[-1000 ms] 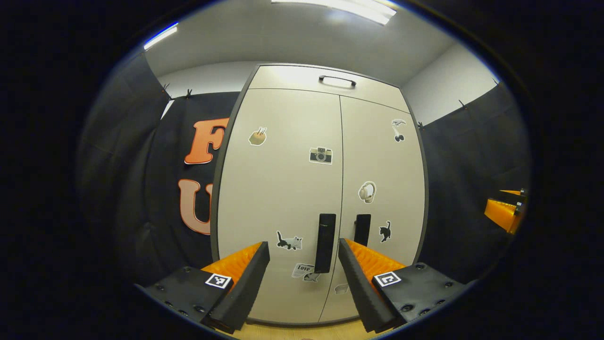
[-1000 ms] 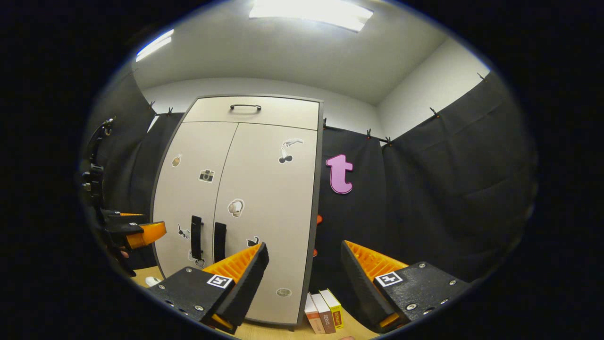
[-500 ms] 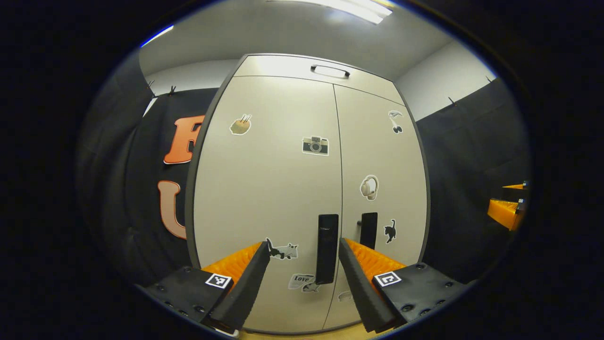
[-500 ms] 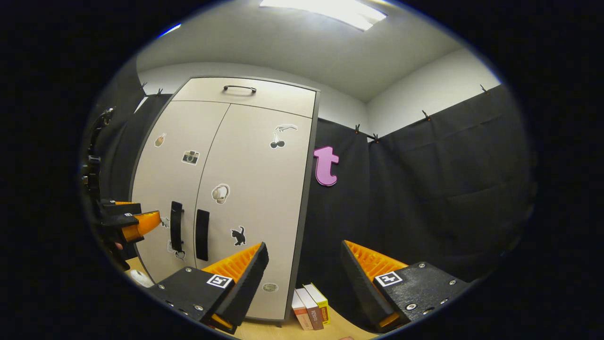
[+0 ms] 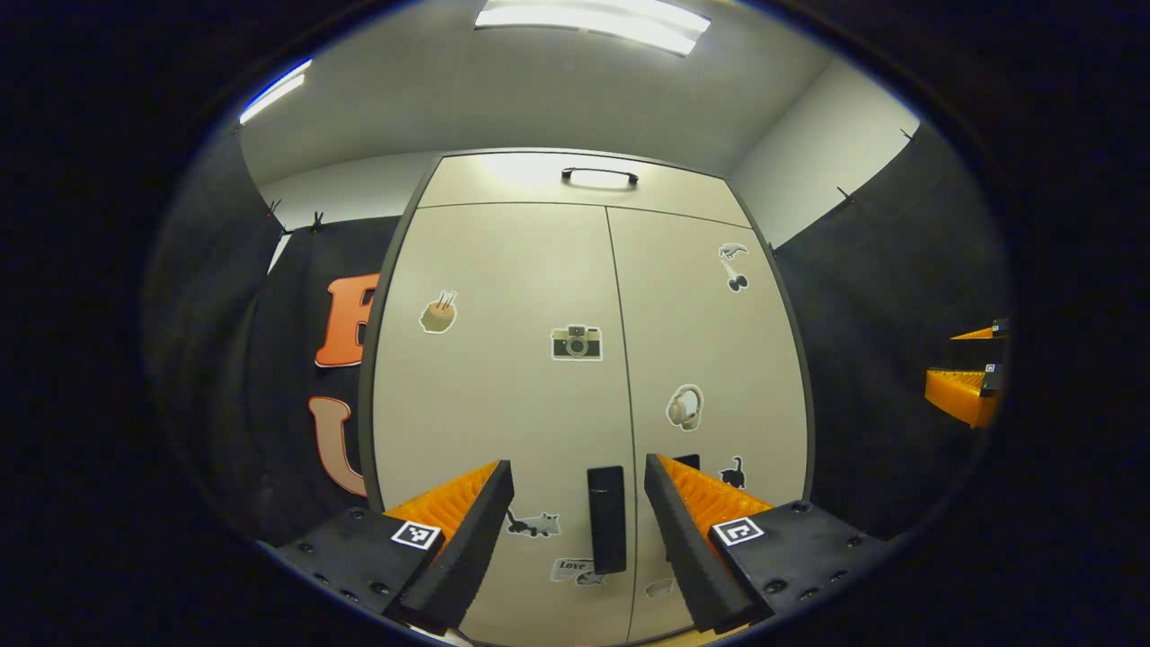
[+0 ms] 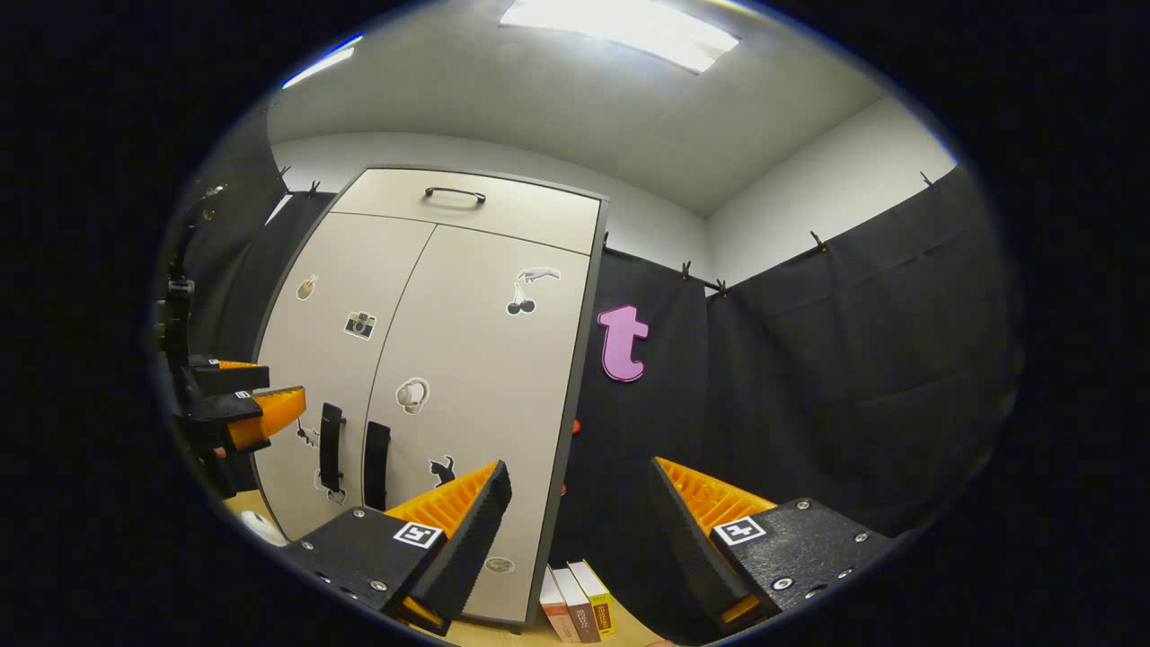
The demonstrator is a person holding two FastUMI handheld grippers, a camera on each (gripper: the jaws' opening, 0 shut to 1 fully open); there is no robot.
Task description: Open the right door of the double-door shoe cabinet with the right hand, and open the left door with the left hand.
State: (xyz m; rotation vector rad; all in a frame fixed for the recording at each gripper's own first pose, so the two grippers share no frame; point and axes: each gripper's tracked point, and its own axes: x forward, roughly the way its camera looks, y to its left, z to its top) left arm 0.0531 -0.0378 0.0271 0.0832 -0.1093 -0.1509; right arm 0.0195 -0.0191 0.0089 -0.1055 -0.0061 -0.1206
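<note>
The double-door shoe cabinet is standing upright against the booth wall, both doors sitting flush and shut, so neither opening looks begun. In the left gripper view the left door is facing the camera squarely and the right door is lying toward 2 o'clock. The left door's handle, a dark bar with its long axis vertical, is sitting at 12 o'clock from the left gripper, right in the gap between its fingers but apart from them. That gripper's fingers are spread wide, holding and touching nothing.

In the right gripper view the cabinet is lying off toward 10 o'clock, and the right door's handle, also vertical, is sitting at about 9 o'clock from the right gripper, well aside of its line. Its fingers are likewise gaping wide and gripping nothing. The left gripper is showing there too, just beside the left handle.

Judging by this, the left hand is nearer and better lined up on its handle; the right one likely needs to swing leftward first.
</note>
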